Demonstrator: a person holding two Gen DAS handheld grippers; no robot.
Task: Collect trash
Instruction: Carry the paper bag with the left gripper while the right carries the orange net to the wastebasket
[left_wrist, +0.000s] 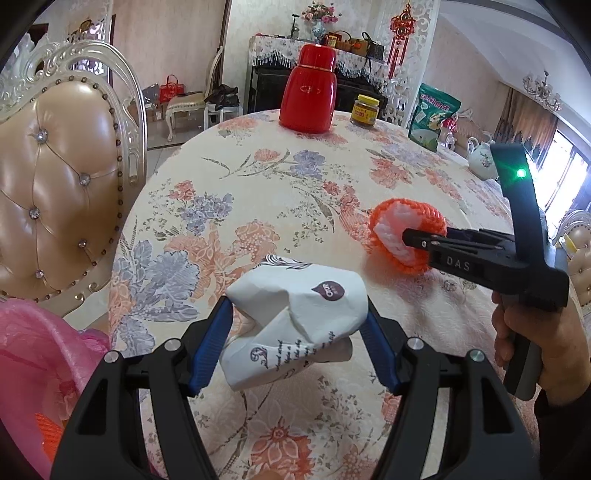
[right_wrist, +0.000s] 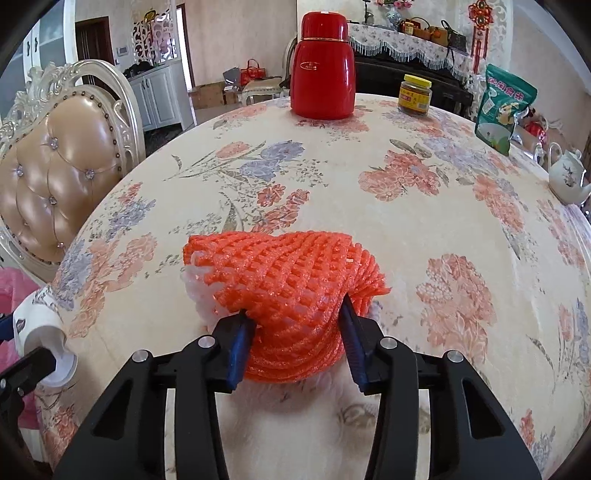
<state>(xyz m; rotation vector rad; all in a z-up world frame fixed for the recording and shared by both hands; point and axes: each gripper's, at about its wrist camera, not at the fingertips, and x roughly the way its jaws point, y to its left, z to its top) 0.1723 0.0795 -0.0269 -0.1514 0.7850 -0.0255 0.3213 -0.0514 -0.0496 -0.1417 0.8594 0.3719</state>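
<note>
Nearest to me, my left gripper (left_wrist: 295, 350) has its blue pads pressed on either side of a crumpled white paper cup with dark printed lettering (left_wrist: 295, 317), which I read as lifted just clear of the floral tablecloth on the round table (left_wrist: 258, 192). I judge I hold it by its crushed middle so it can swing over to the pink plastic bag (left_wrist: 33, 354) at my lower left, just off the table edge, which I take for the trash bag.

A little further out and to the right, my right gripper (right_wrist: 295, 332) has its jaws drawn in on a rolled orange-and-white foam fruit net (right_wrist: 288, 280). The pads bite into the near end of the roll and dent the soft mesh, while the rest of it lies ahead of the fingertips on the cloth. The left view shows the same net pinched, my hand (left_wrist: 532, 347) on the handle behind it.

Beyond both stand a red vacuum flask (right_wrist: 321, 70), a yellow-lidded glass jar (right_wrist: 415, 96) and a green snack bag (right_wrist: 502, 110), well apart from either tool; those look like keepers, not trash.
</note>
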